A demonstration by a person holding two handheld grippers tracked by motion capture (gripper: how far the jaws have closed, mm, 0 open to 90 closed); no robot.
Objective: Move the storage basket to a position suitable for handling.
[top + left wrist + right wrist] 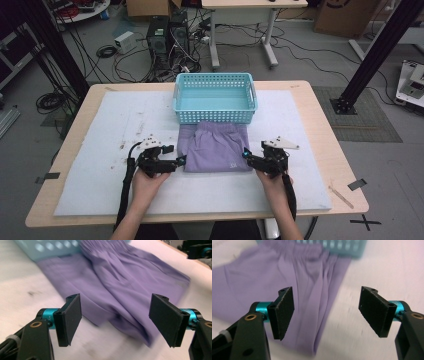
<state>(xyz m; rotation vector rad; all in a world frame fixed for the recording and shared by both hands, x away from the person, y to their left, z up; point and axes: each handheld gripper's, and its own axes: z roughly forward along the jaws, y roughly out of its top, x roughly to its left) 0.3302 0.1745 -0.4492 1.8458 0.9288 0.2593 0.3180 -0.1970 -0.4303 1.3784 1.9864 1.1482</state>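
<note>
A folded purple garment (215,147) lies on the white mat in front of a light blue perforated basket (215,97). My left gripper (181,160) sits at the garment's near left corner, jaws wide open, with the cloth's edge (117,302) lying between and beyond them. At the garment's near right corner my right gripper (246,154) is open too; the purple fabric (309,297) runs under its left jaw and bare mat lies under the right one. Neither holds anything. The basket (50,248) (342,247) touches the garment's far edge.
The white foam mat (115,125) covers most of the wooden table (320,120). Past the table's far edge stand computer towers (167,35), cables and a desk. Black frame posts (375,55) rise at both sides.
</note>
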